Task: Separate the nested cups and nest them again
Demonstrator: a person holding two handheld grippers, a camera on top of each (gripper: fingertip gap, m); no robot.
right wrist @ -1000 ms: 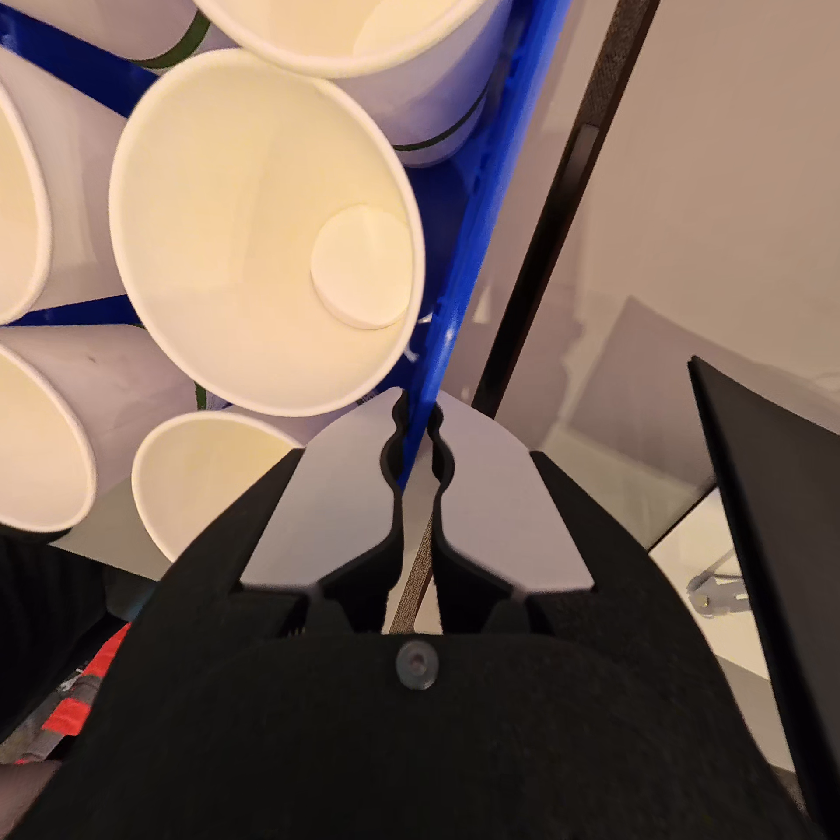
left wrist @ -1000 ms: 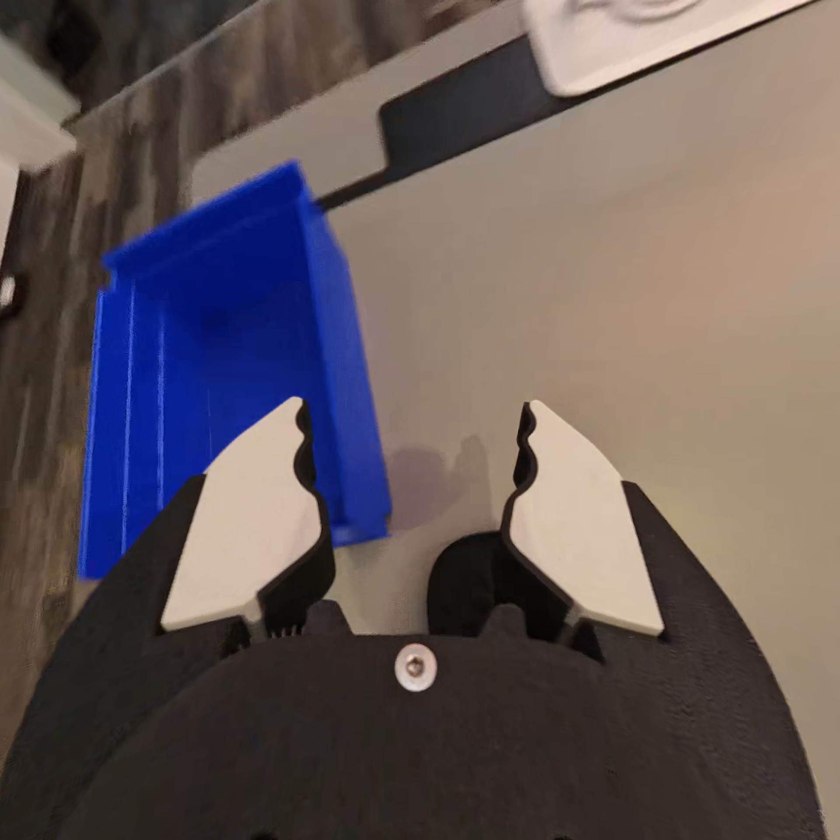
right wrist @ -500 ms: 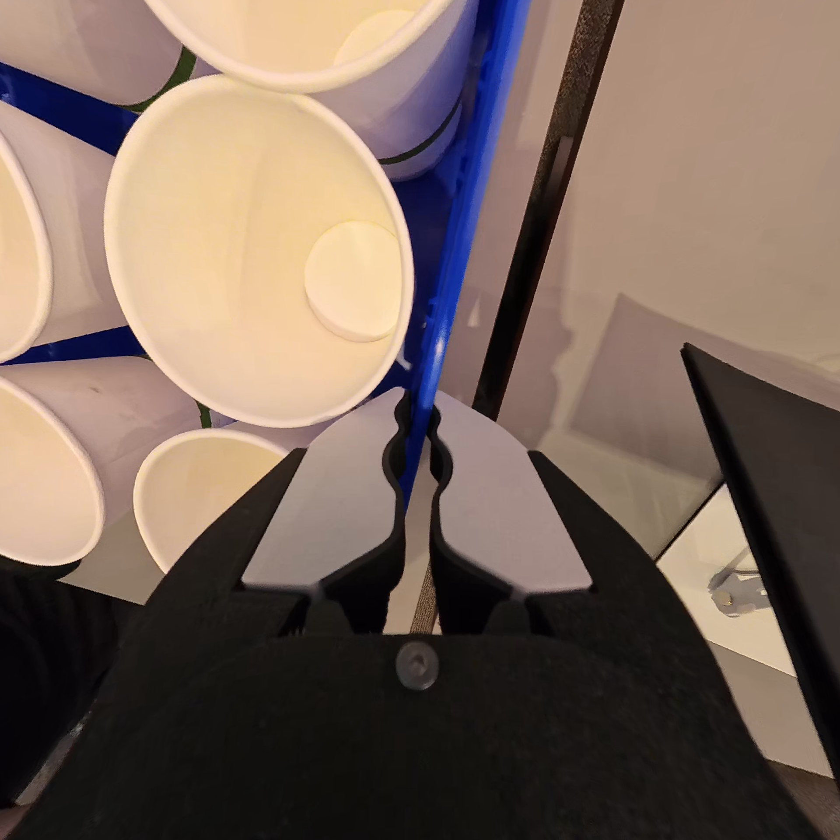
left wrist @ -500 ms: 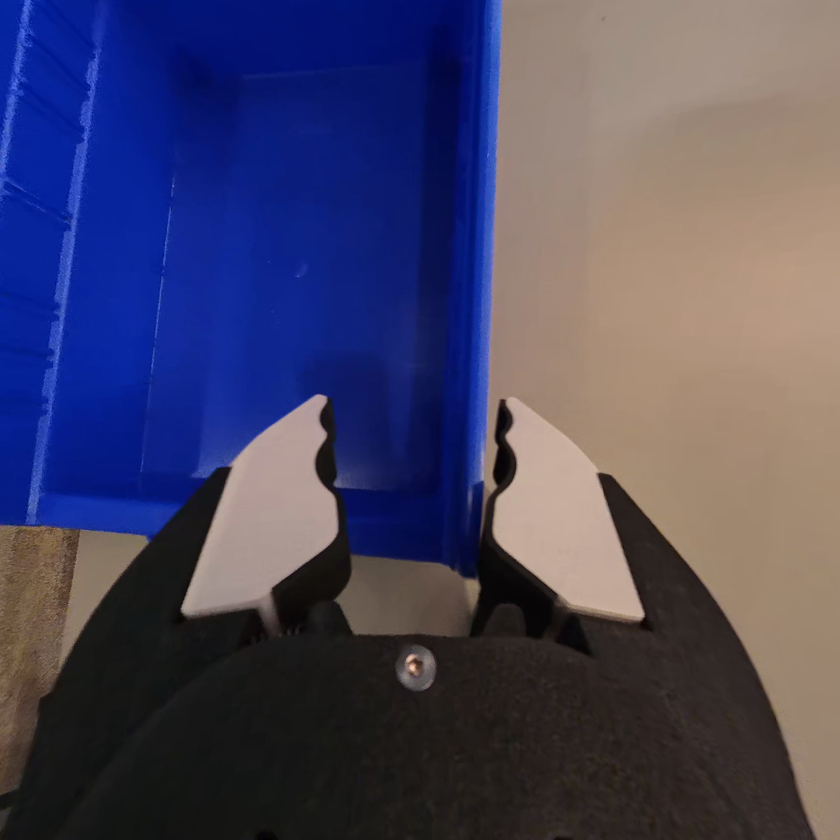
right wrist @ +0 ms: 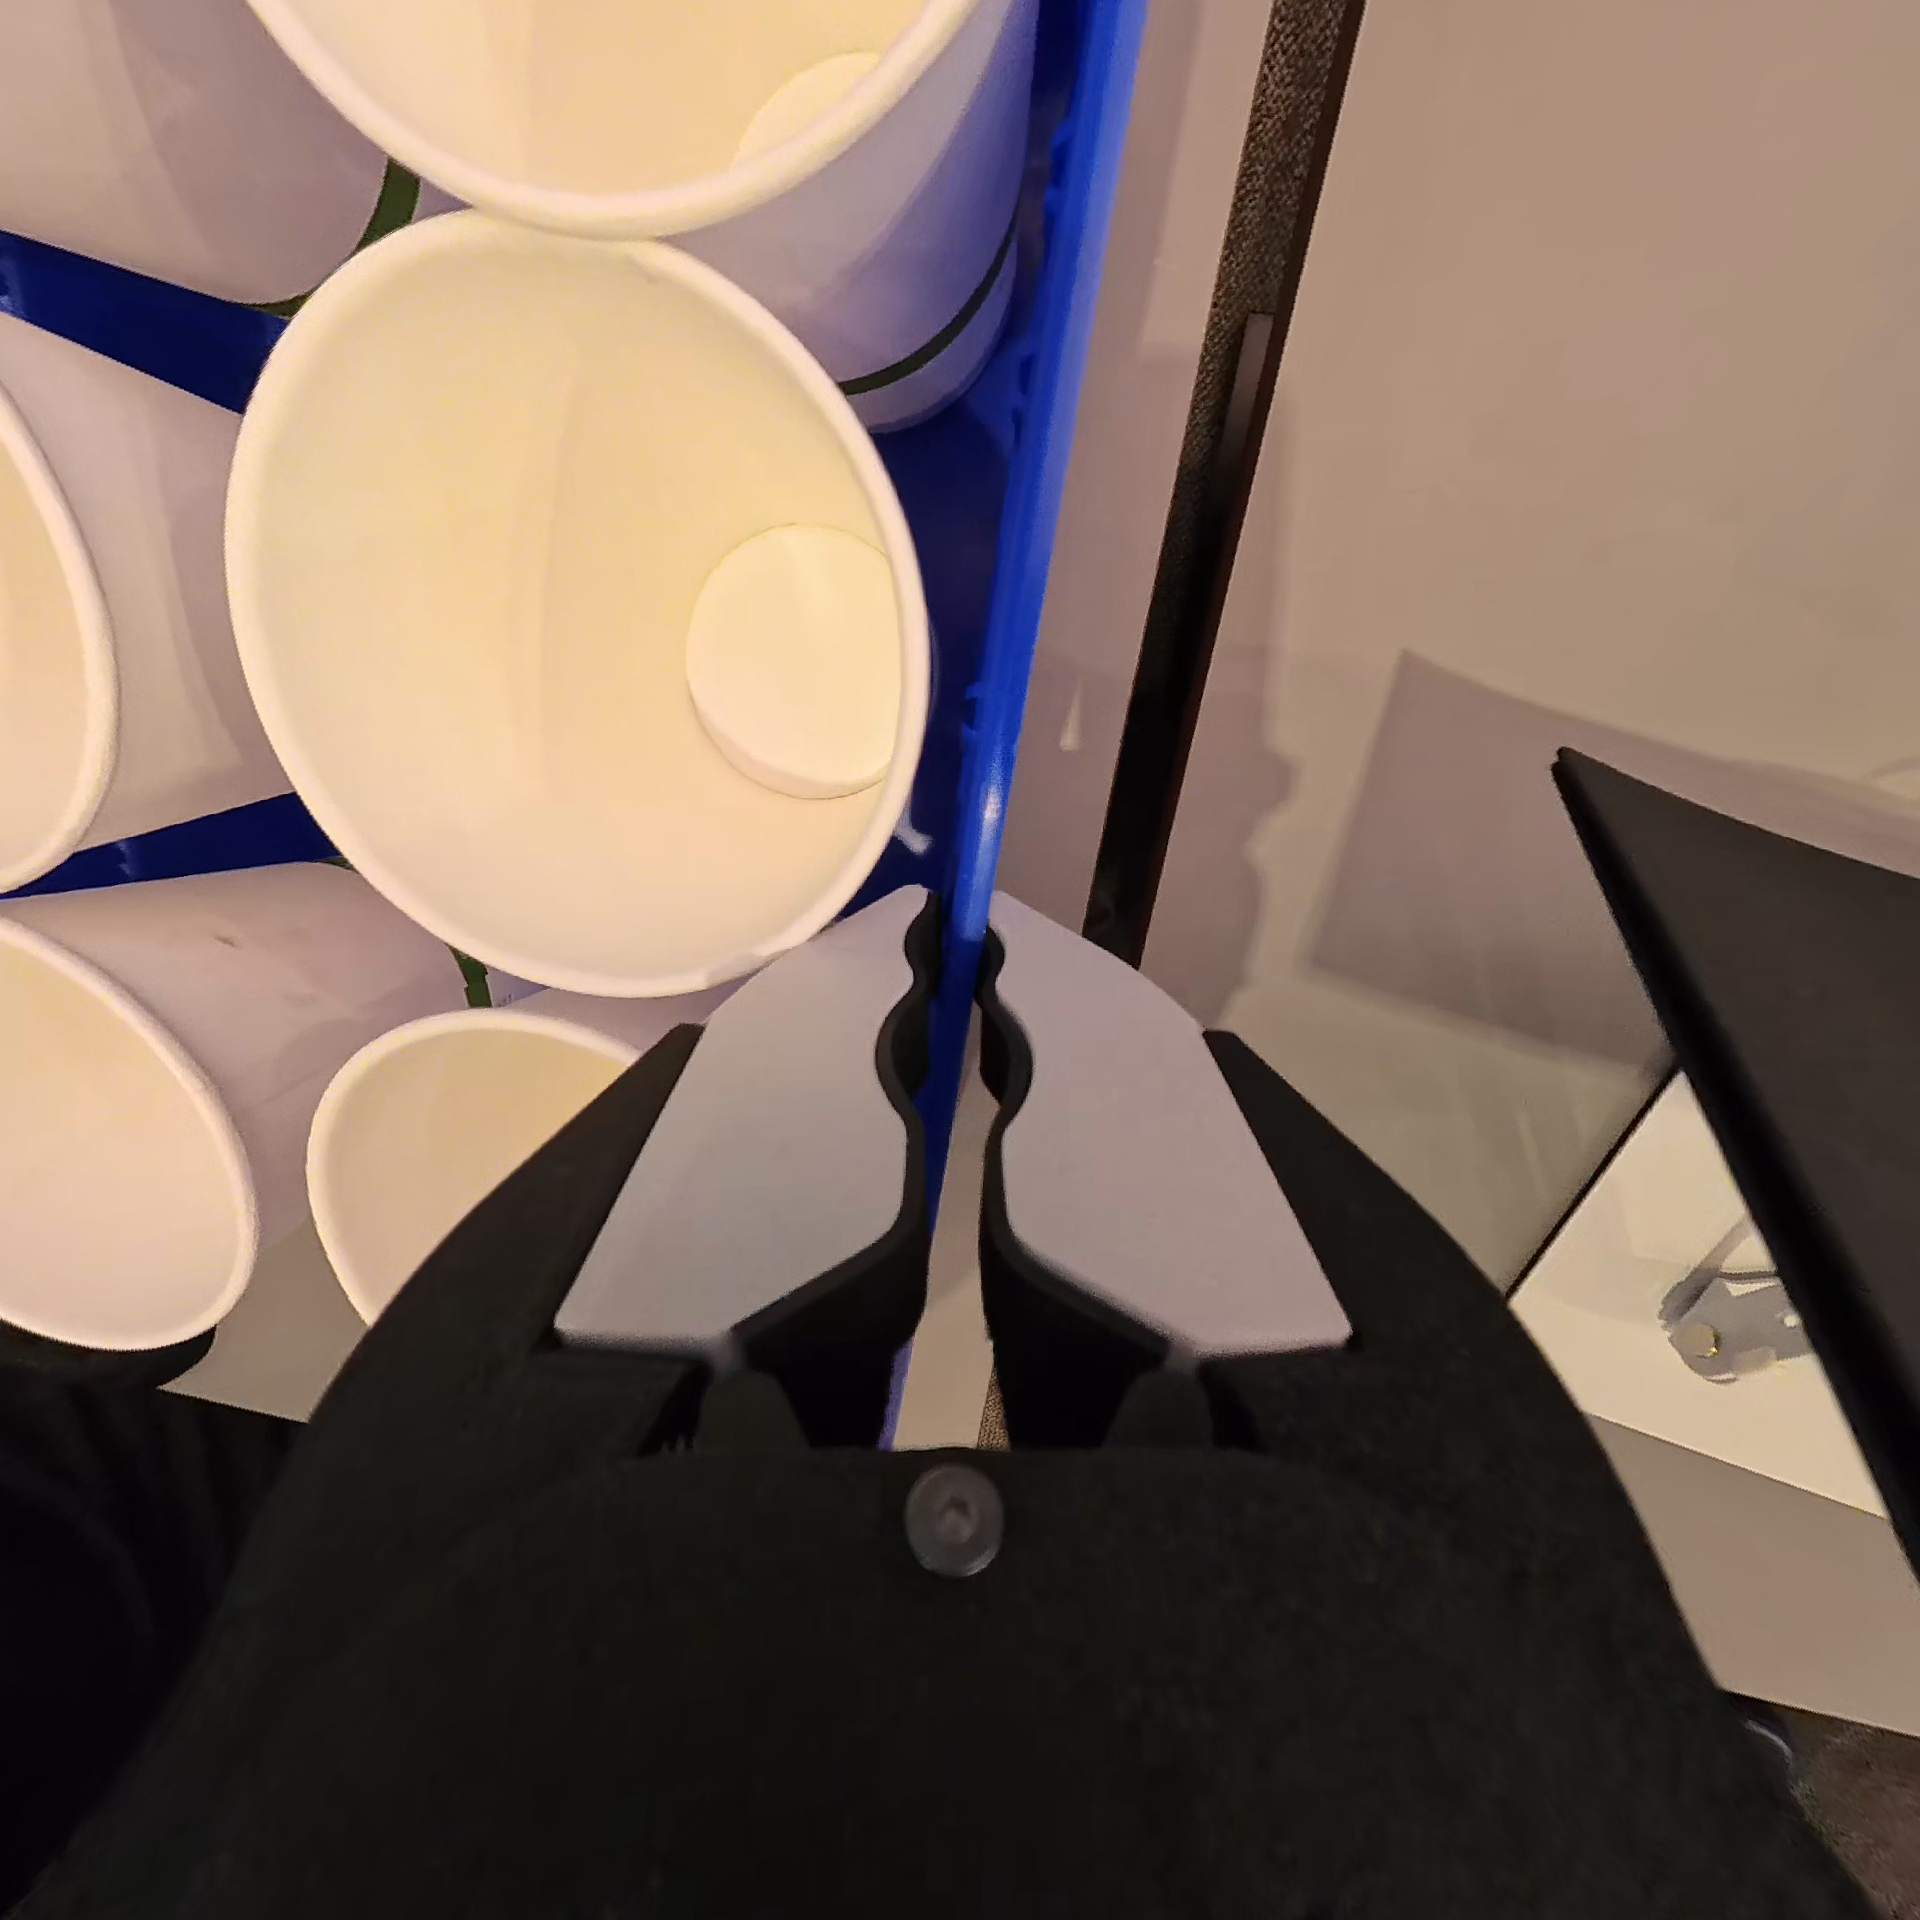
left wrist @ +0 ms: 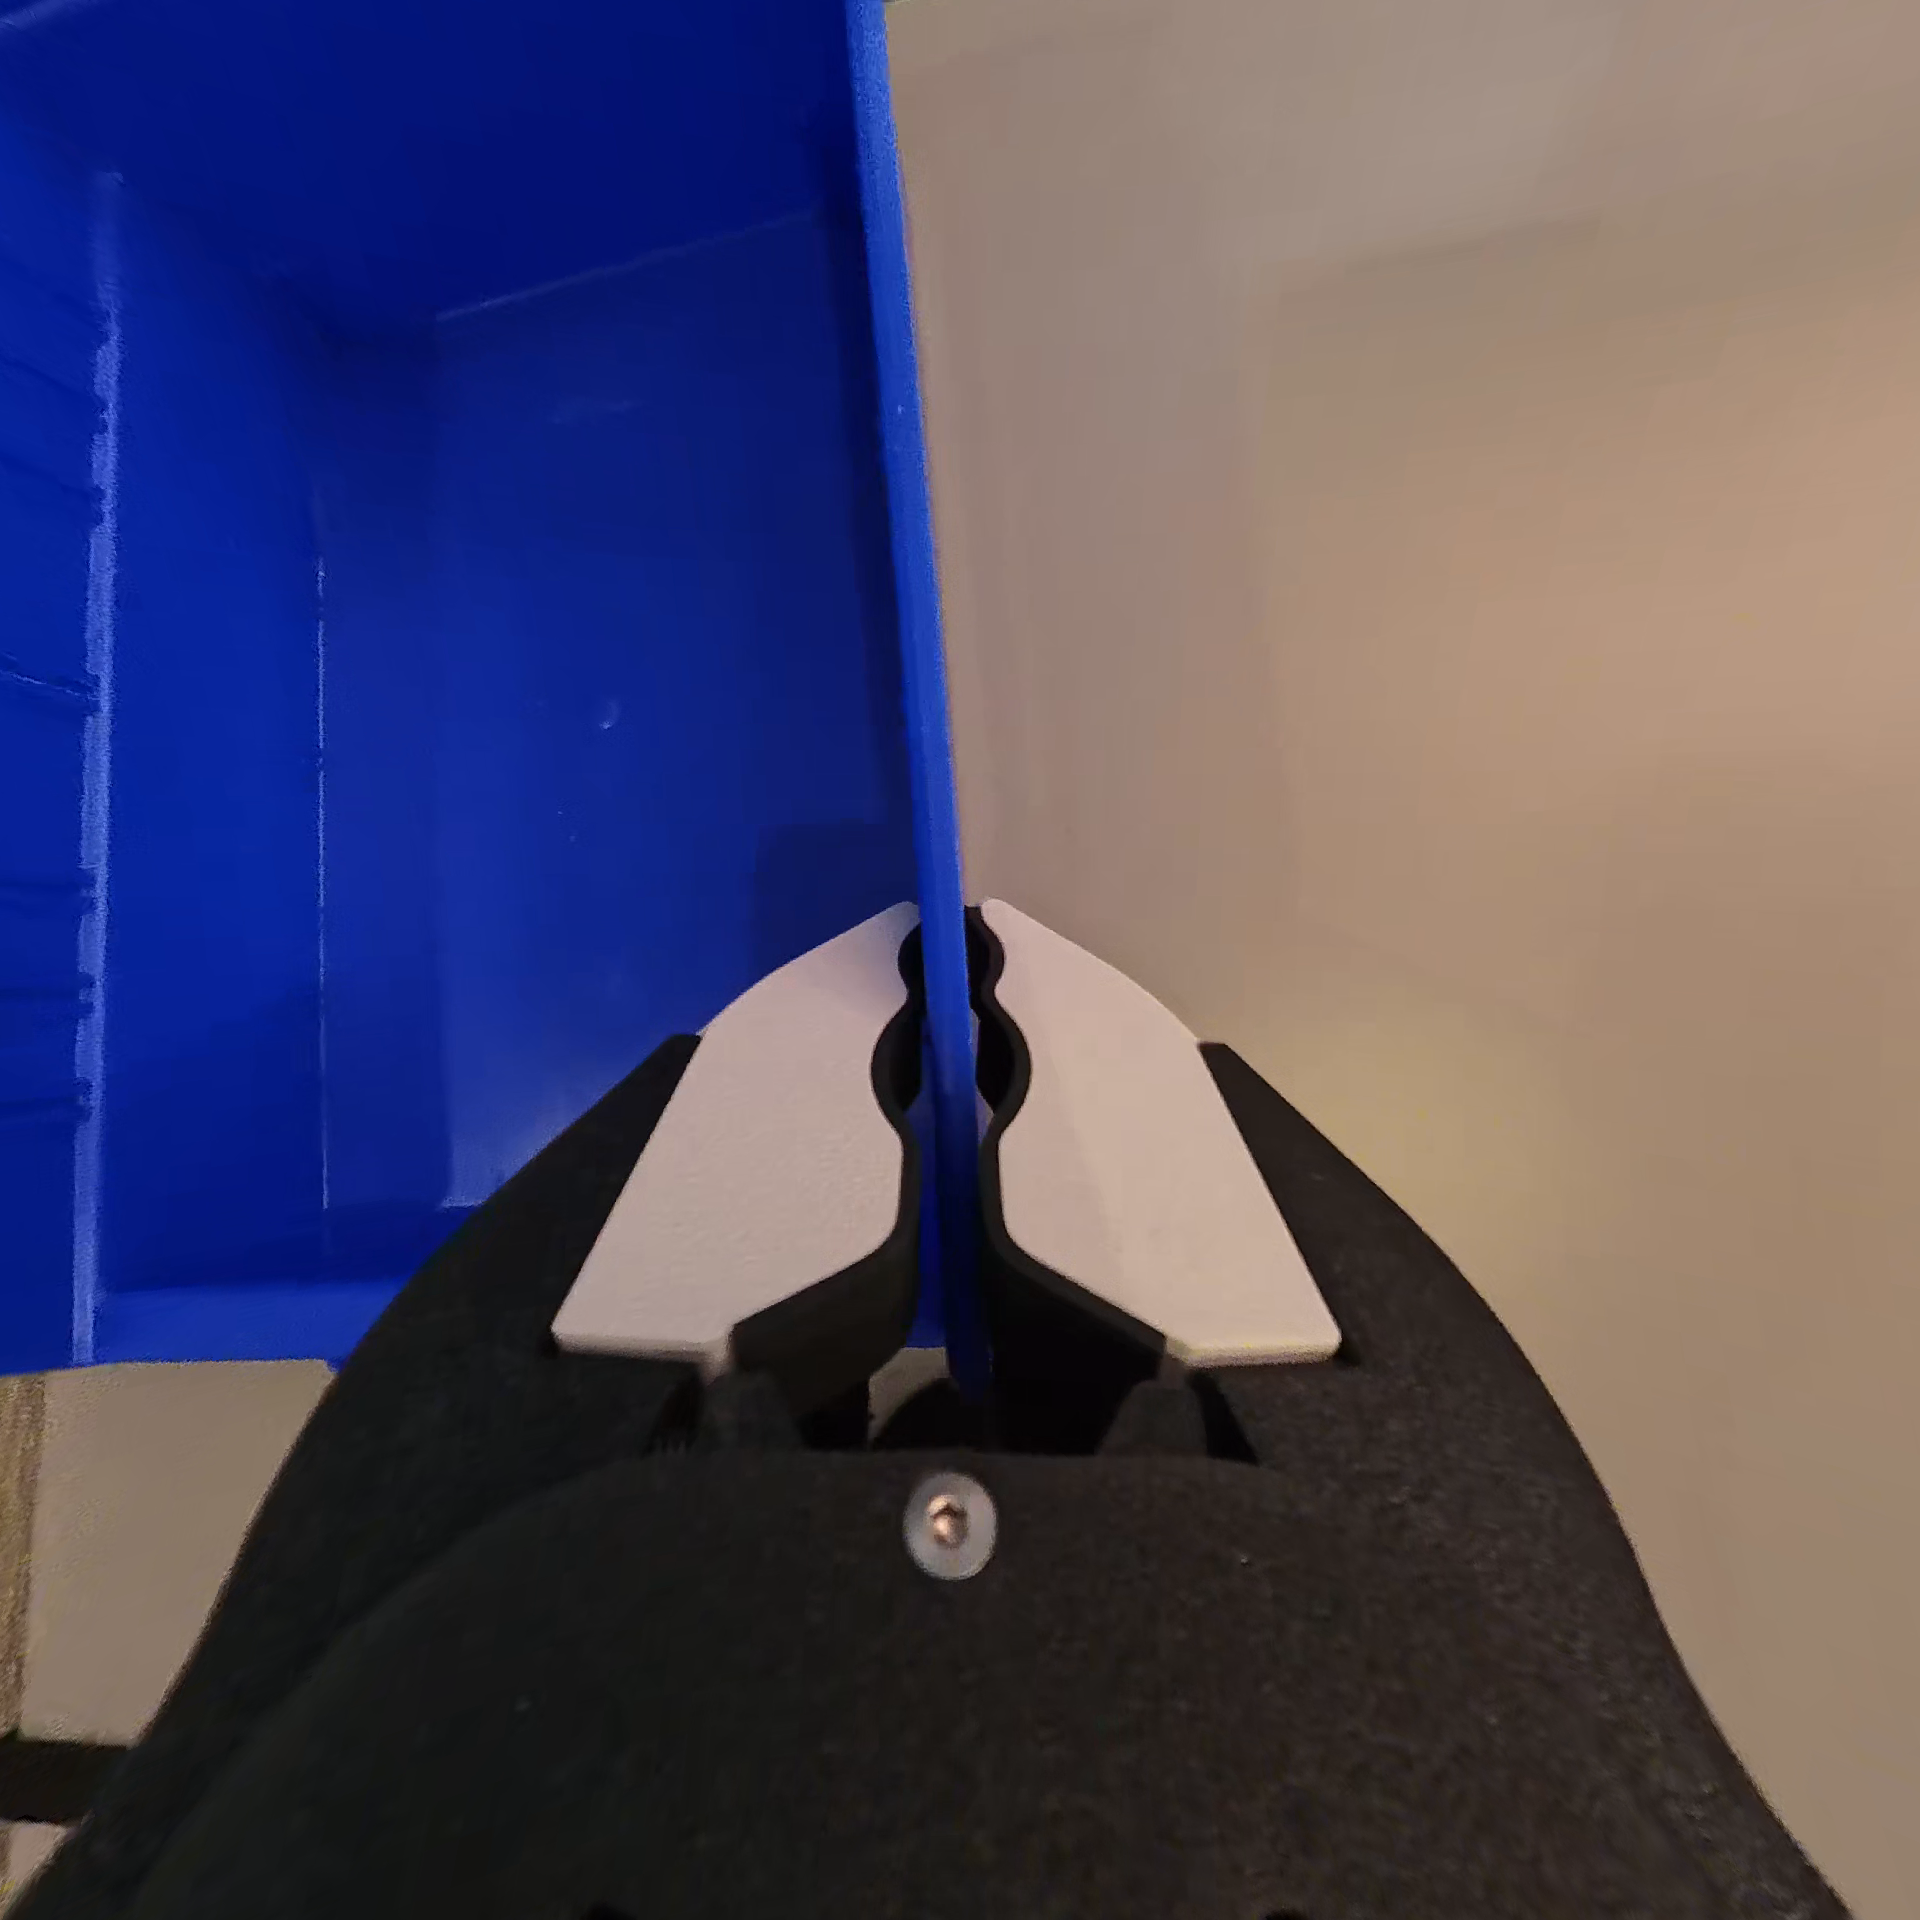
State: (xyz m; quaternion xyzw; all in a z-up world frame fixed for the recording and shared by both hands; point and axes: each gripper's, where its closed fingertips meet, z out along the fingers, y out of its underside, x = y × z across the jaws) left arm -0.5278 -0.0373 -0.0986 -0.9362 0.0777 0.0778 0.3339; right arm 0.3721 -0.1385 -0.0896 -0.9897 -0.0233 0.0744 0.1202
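In the left wrist view my left gripper (left wrist: 948, 914) is shut on the right side wall of a blue bin (left wrist: 520, 727) with nothing in it. In the right wrist view my right gripper (right wrist: 961, 914) is shut on the right side wall of a second blue bin (right wrist: 1023, 582). That bin holds several white paper cups lying with their mouths towards me. The nearest large cup (right wrist: 540, 603) lies just left of the fingers. A smaller cup (right wrist: 457, 1132) lies below it and another cup (right wrist: 104, 1122) at the lower left.
The left bin stands on a beige table (left wrist: 1455, 831). Right of the cup bin runs a black strip (right wrist: 1236, 468) along a pale surface. A black panel (right wrist: 1787, 1039) and a white ledge with a metal fitting (right wrist: 1714, 1320) are at the right.
My left gripper moved from above the table onto the empty bin's right wall and shut on it. My right gripper stayed shut on the cup bin's wall; the view shifted slightly.
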